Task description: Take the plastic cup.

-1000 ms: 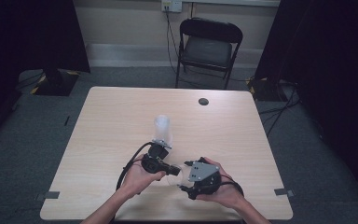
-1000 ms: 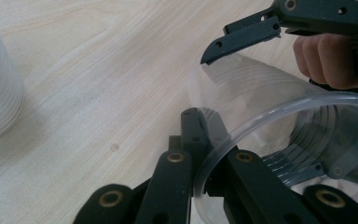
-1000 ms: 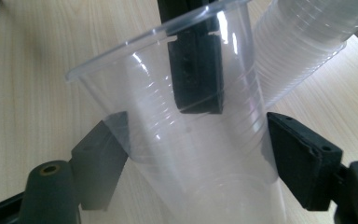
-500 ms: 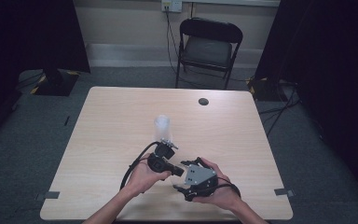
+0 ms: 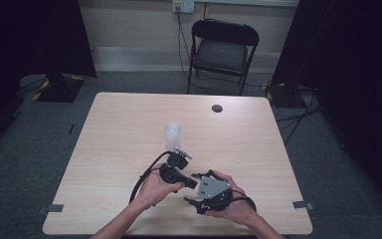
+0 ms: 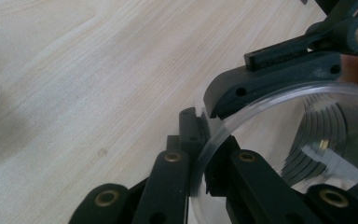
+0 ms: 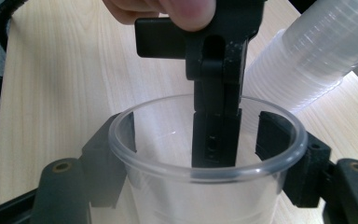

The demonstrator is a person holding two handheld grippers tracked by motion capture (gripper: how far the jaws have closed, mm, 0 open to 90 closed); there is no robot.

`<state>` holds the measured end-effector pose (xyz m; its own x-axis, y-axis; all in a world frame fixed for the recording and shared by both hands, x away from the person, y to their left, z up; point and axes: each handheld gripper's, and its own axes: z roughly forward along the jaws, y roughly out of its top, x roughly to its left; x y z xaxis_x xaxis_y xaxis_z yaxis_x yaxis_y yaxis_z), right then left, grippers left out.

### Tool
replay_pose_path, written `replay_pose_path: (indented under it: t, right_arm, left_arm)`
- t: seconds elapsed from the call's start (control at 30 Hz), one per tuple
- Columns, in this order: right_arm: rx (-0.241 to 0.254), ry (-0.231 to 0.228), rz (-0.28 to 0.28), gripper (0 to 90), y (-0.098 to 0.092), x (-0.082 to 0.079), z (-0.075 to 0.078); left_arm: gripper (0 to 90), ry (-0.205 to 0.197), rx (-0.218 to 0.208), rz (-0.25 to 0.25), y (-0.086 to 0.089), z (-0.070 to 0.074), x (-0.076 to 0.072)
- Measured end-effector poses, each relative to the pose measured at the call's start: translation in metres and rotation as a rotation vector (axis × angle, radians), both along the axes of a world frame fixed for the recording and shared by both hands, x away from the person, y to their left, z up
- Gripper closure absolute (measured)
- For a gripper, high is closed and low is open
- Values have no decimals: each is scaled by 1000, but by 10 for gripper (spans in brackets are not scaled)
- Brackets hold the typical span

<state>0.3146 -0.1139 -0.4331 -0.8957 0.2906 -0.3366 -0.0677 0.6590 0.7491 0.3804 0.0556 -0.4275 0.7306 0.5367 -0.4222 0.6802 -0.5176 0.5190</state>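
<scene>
- Clear plastic cup: thin smooth wall, rolled rim, ribbed lower down.
- Left gripper jaws are pinching the cup rim, one inside, one outside.
- Right gripper jaws have just been closing, cup between them, flanking its wall.
- Ribbed translucent cup stack is lying beyond on the pale wood-grain desk.

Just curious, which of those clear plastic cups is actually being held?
The single cup between both hand-held grippers, its rim pinched by the left hand-held gripper. The stacked cups lie apart, untouched.
</scene>
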Motion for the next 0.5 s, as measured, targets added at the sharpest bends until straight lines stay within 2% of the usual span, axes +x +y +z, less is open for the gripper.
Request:
replay_pose_path:
  t: [0.2,0.37,0.5]
  right_arm:
    - [19,9,-6,296,-2,1,2]
    - [45,16,-16,294,-5,1,4]
    - [47,22,-23,296,-7,2,5]
  left_arm:
    - [860,-62,-2,6,-1,2,-4]
    - [834,-79,-15,18,0,2,-7]
    - [753,-108,-15,32,1,1,-6]
